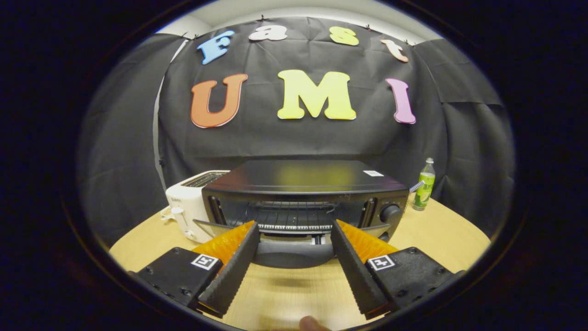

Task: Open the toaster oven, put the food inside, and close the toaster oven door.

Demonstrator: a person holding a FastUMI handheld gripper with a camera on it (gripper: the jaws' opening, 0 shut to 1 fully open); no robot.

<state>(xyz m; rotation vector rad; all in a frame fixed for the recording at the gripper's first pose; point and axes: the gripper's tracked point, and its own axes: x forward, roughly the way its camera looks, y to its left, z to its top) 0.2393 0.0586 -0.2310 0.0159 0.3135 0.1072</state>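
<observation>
A black toaster oven (303, 177) stands on the wooden table (285, 294), straight ahead of me. Its door (294, 255) hangs folded down toward me, so the wire rack (294, 216) inside is in plain sight. My gripper (295, 225) is open wide, with nothing held. Its two fingers reach to either side of the lowered door, and their tips sit level with the oven's opening. The door's front edge lies between the fingers. A round knob (390, 212) is on the oven's right front.
A white slot toaster (188, 209) stands tight against the oven's left side. A green bottle (425, 186) stands behind the oven on the right. A person's fingertip (312, 324) shows beneath the fingers. Bare tabletop lies under the gripper.
</observation>
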